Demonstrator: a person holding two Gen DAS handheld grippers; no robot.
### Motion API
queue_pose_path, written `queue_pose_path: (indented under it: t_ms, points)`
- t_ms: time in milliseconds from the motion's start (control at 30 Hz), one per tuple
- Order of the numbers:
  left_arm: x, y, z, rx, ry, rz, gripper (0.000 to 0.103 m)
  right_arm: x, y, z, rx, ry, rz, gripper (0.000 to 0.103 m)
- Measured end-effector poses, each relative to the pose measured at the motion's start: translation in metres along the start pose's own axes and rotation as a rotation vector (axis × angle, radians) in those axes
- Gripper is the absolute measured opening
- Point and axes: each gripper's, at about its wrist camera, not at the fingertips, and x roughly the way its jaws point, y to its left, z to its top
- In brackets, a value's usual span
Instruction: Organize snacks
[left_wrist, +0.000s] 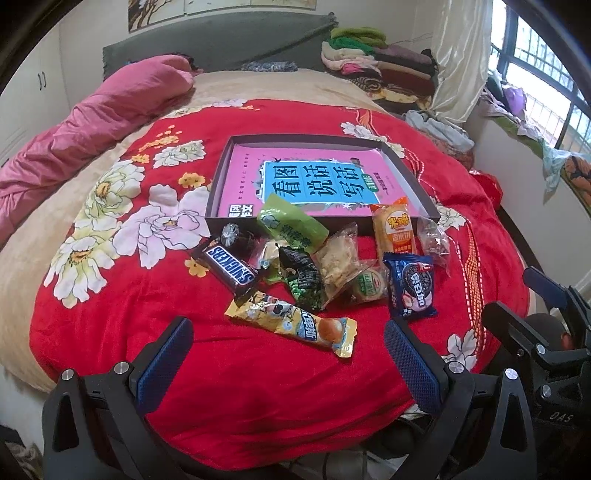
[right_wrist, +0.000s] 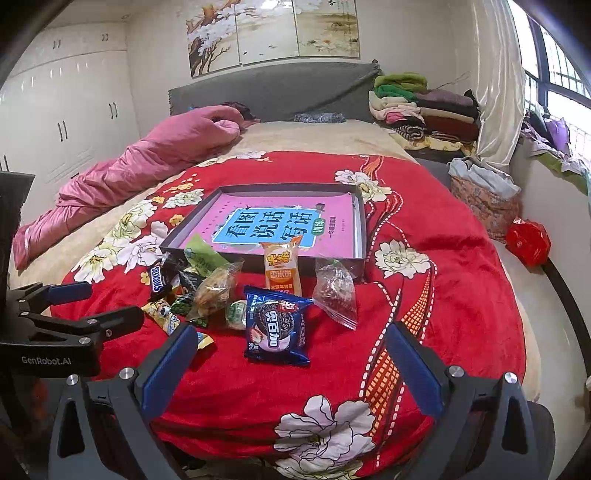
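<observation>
Several wrapped snacks lie in a heap on a red flowered blanket, in front of a shallow dark box (left_wrist: 216, 177) (right_wrist: 360, 225) with a pink book in it. Among them are a Snickers bar (left_wrist: 231, 271) (right_wrist: 157, 282), a blue Oreo pack (left_wrist: 412, 290) (right_wrist: 277, 326), an orange rice-cracker pack (left_wrist: 393, 229) (right_wrist: 282, 267), a yellow bun pack (left_wrist: 295, 323) and a clear bag (right_wrist: 336, 291). My left gripper (left_wrist: 286, 338) is open and empty, just in front of the bun pack. My right gripper (right_wrist: 291, 345) is open and empty, near the Oreo pack.
A pink quilt (left_wrist: 77, 136) lies along the bed's left side. Folded clothes (right_wrist: 424, 107) are stacked at the headboard on the right. A red bag (right_wrist: 528, 240) sits beside the bed by the window wall. White wardrobes stand at the left.
</observation>
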Motion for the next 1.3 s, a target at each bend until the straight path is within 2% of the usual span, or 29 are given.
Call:
queue_pose_path:
  t_ms: [1000, 1300]
  points:
    - [0.004, -0.001, -0.001, 0.005, 0.018, -0.013, 0.103, 0.003, -0.006, 0.000, 0.019, 0.003, -0.002, 0.102]
    - [0.018, 0.010, -0.002, -0.041, 0.071, -0.041, 0.103, 0.011, -0.017, 0.002, 0.060, 0.009, -0.007, 0.102]
